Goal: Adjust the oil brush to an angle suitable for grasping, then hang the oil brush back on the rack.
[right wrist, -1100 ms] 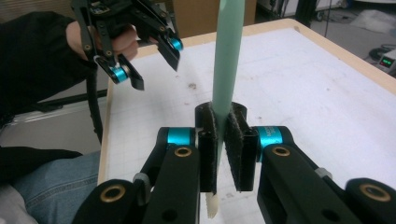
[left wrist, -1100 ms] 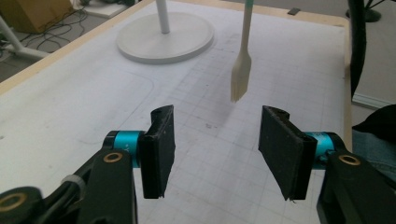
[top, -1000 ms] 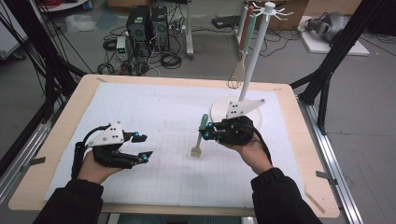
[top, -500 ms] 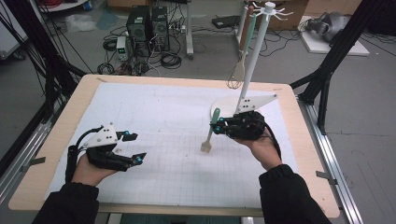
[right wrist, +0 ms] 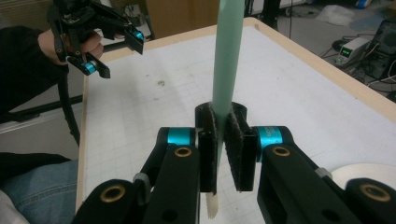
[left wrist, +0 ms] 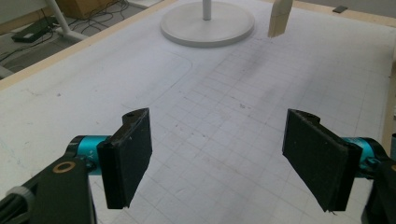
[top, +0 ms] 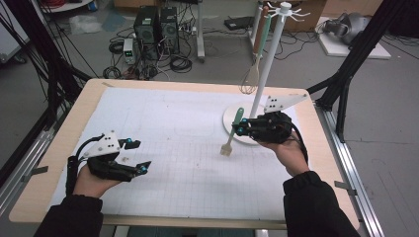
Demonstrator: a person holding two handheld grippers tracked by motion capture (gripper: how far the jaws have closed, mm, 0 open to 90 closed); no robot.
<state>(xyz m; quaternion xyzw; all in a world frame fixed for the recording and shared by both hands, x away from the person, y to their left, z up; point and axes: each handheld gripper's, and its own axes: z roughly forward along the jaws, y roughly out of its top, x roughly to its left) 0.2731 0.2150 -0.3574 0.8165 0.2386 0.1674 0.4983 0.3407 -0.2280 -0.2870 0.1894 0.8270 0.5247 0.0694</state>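
My right jaws [top: 240, 129] pinch a light, stiff spatula [top: 232, 132] by its smooth mint-green handle, blade hanging above the bench [top: 188, 143] near the rack's base [top: 228, 118], while my left jaws [top: 139, 155], empty, have just been spreading.

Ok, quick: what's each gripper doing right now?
Left gripper: open, nothing between the jaws, which have just been opening.
Right gripper: shut on the spatula.

The brush [top: 233, 132] has a pale green handle and a cream head. It hangs near upright, head down, clear above the white mat [top: 163, 128], just beside the stand's round base [top: 232, 129].
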